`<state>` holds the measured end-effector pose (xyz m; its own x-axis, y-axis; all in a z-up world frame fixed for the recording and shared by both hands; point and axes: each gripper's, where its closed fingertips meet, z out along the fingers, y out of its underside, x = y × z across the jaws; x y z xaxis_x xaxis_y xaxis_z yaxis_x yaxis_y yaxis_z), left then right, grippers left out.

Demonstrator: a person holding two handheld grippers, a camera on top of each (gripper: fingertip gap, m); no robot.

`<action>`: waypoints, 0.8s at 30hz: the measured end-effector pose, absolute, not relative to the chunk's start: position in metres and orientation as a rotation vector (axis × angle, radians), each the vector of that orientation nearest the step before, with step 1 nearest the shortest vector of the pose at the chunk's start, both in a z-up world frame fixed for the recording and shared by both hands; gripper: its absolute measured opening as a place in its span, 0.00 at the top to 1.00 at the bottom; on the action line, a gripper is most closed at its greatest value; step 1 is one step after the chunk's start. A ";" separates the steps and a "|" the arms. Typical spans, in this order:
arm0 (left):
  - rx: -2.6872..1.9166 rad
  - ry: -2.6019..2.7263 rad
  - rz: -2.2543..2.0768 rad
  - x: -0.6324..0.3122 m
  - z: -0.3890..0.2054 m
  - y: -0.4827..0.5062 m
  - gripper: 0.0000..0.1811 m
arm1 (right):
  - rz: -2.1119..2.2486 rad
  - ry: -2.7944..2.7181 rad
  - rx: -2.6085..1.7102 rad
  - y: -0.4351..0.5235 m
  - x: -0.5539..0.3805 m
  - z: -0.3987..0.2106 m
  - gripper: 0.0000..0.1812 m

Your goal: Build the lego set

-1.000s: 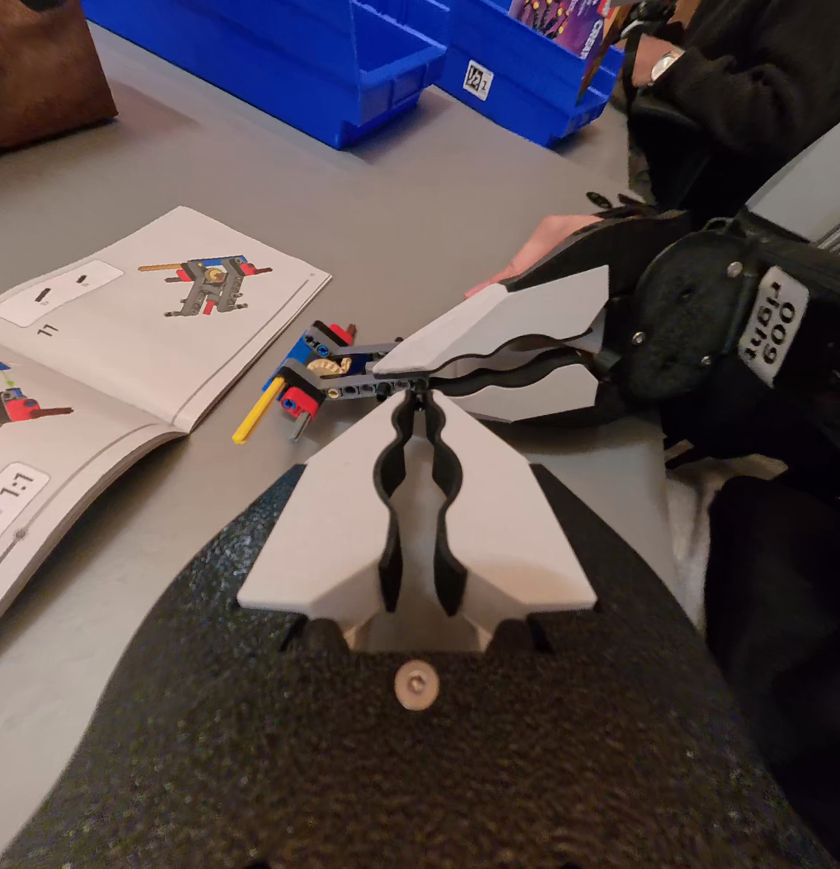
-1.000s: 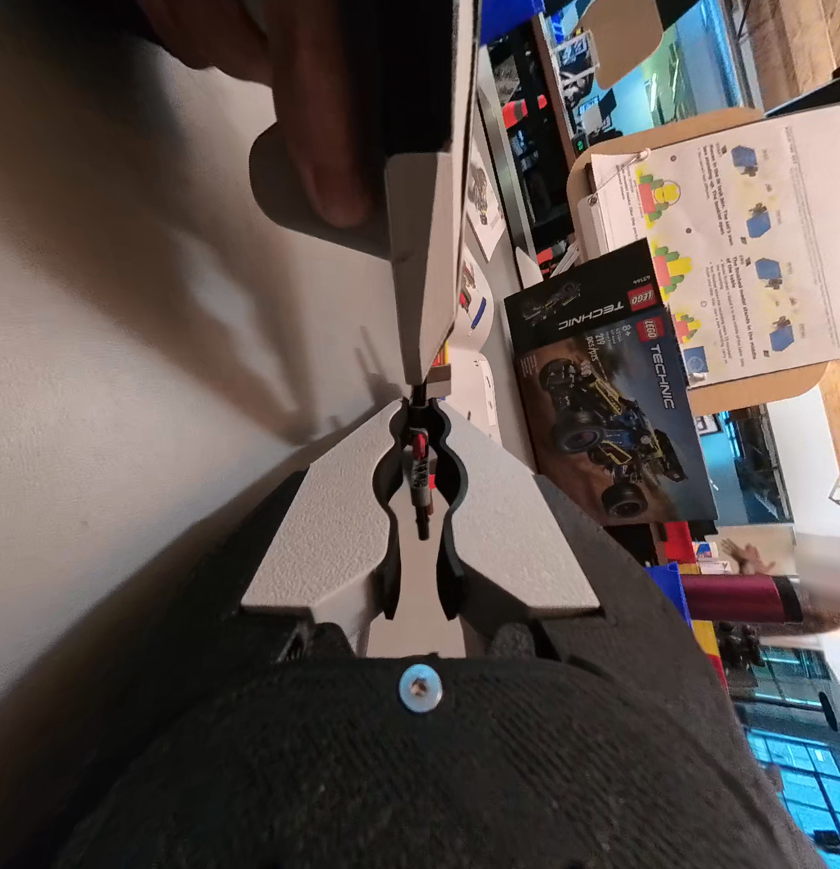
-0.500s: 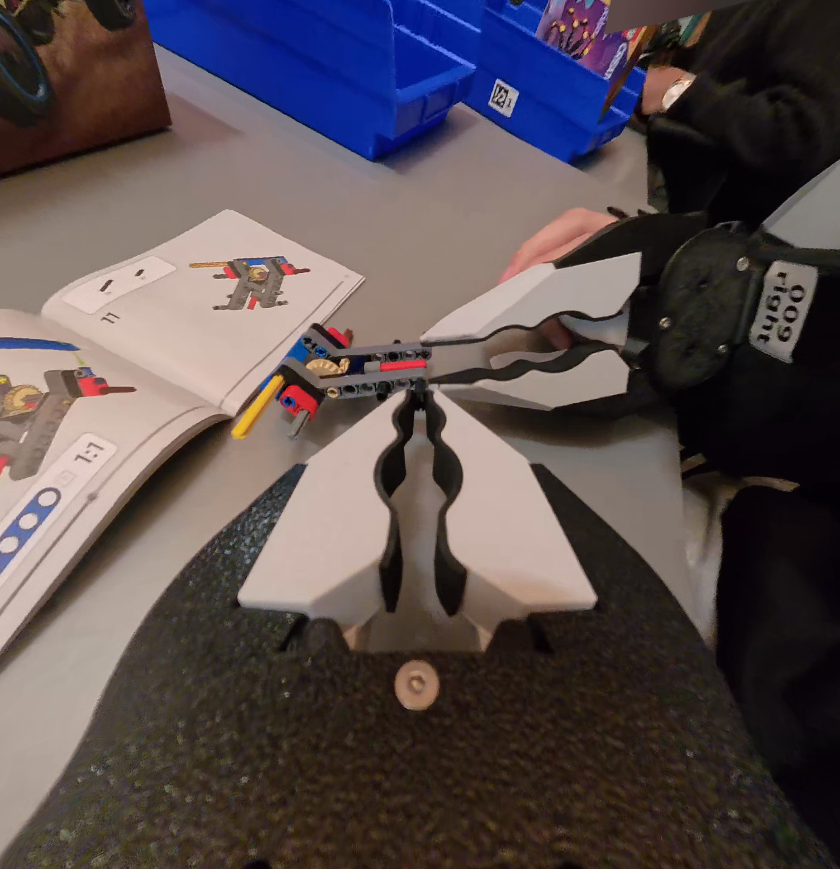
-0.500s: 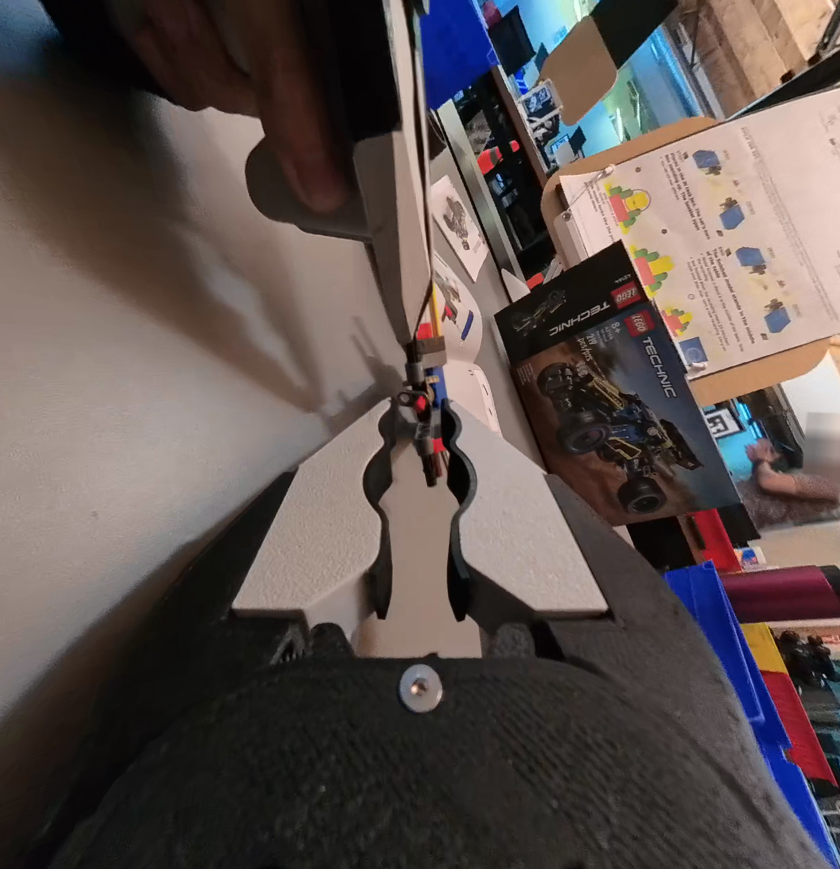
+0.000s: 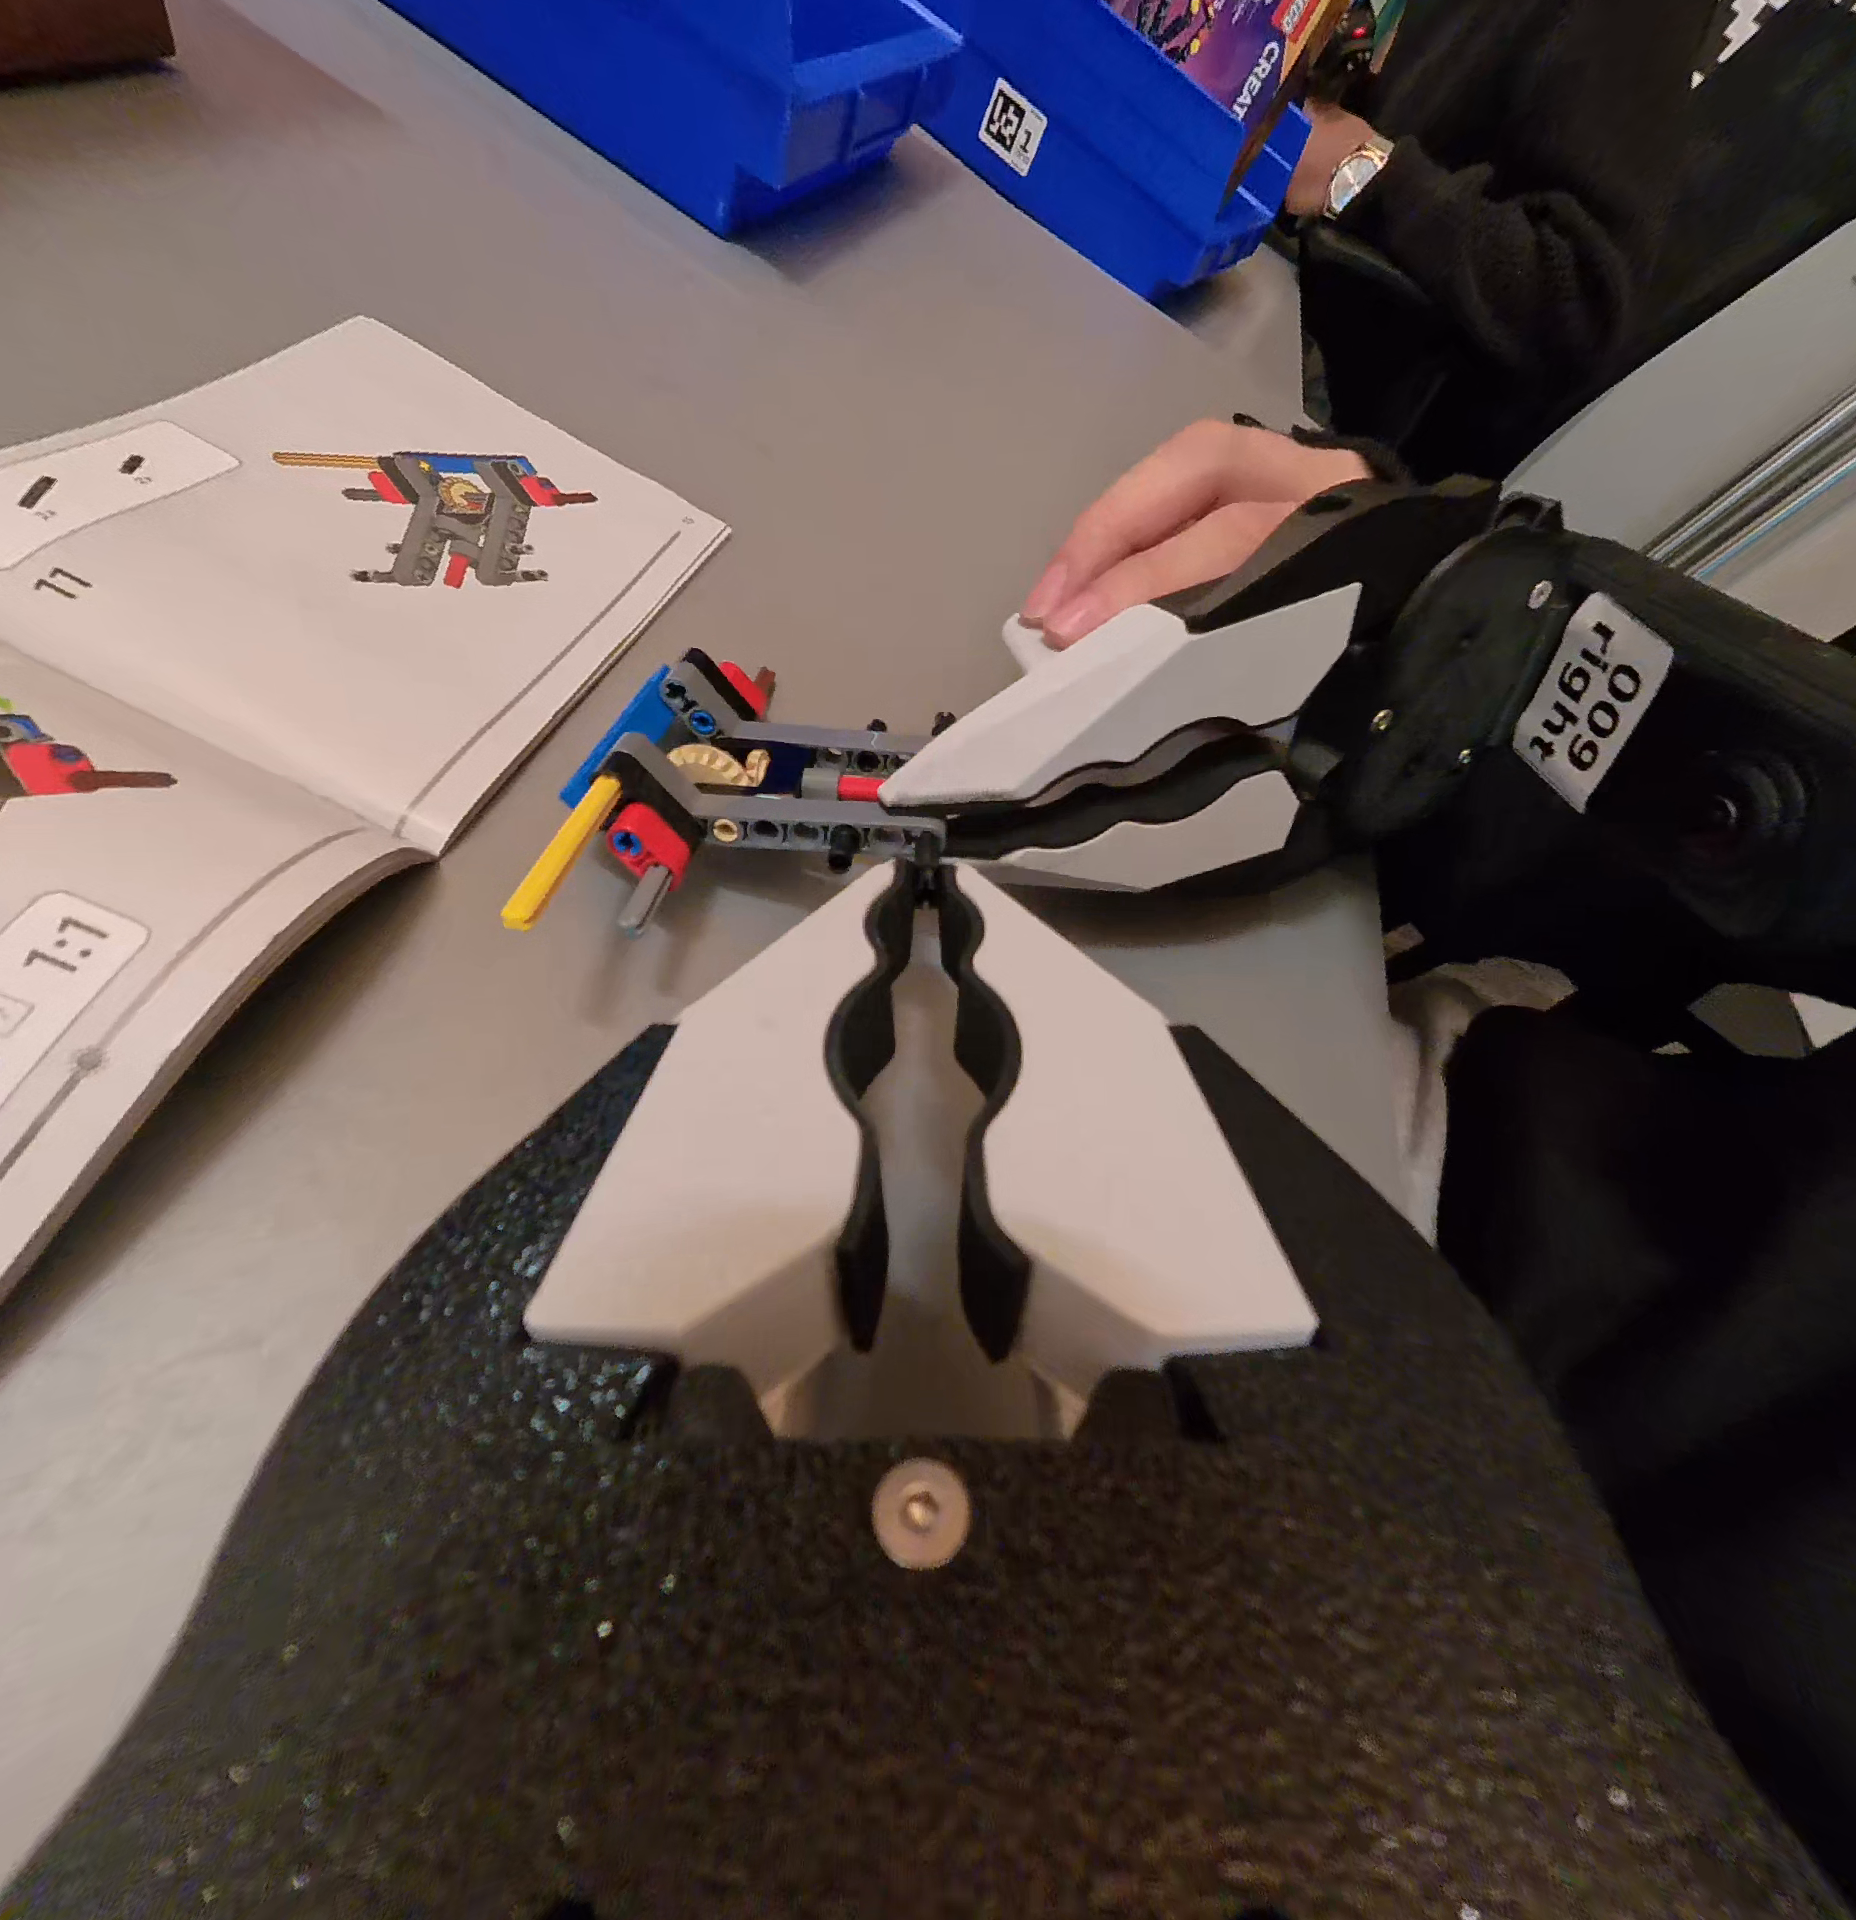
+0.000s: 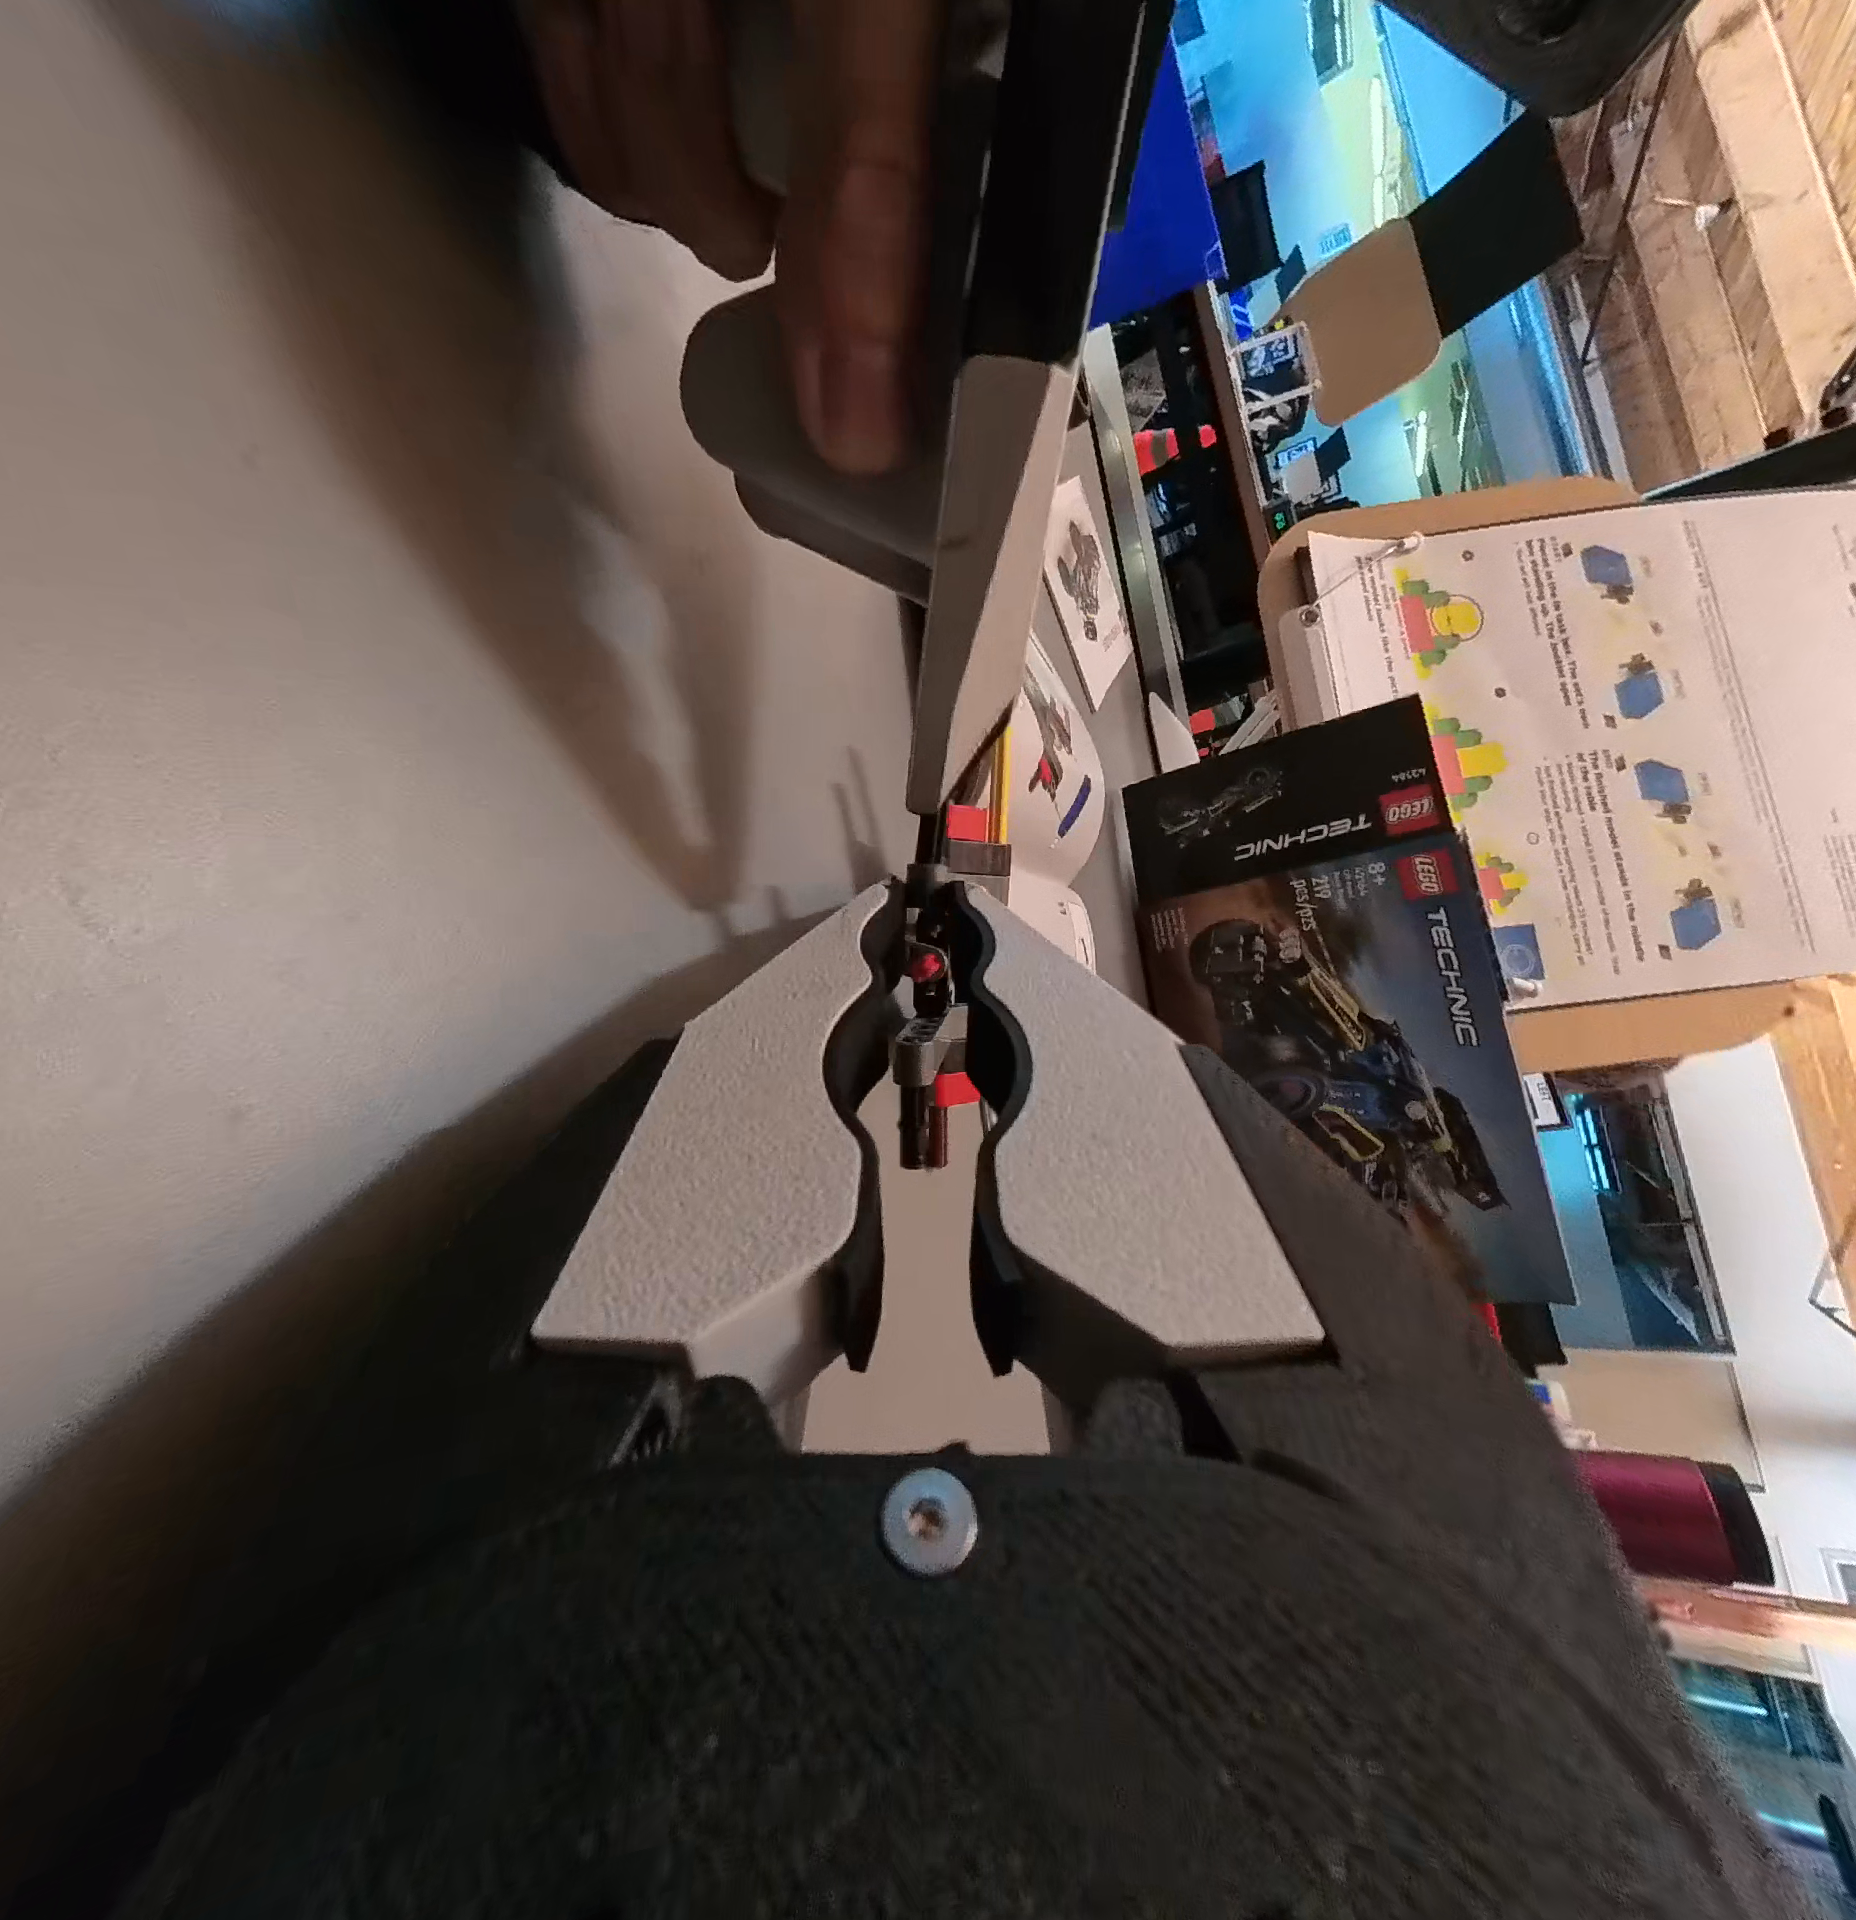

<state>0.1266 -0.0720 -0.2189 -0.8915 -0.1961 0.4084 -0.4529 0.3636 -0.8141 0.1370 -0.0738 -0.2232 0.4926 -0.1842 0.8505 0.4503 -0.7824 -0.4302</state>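
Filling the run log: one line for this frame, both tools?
left tool: shut on black pin | right tool: shut on lego frame | pin at frame's near beam | manual open, left

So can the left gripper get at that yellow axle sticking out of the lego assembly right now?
Probably not as things stand: the left gripper is shut on a small black pin at the lego assembly's near beam. The yellow axle itself lies unobstructed at the far end.

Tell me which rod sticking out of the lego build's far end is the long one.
The yellow rod: it juts far past the short grey rod under the red block.
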 end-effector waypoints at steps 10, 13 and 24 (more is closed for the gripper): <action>0.595 -2.349 1.528 0.131 -0.219 -0.062 0.99 | -1.396 -0.332 -2.165 -0.065 0.142 -0.223 0.97; 0.603 -2.401 1.550 0.134 -0.220 -0.061 0.99 | -1.396 -0.268 -2.192 -0.064 0.144 -0.224 0.97; 0.735 -2.496 1.557 0.132 -0.225 -0.061 0.99 | -1.416 -0.262 -2.242 -0.063 0.142 -0.229 0.97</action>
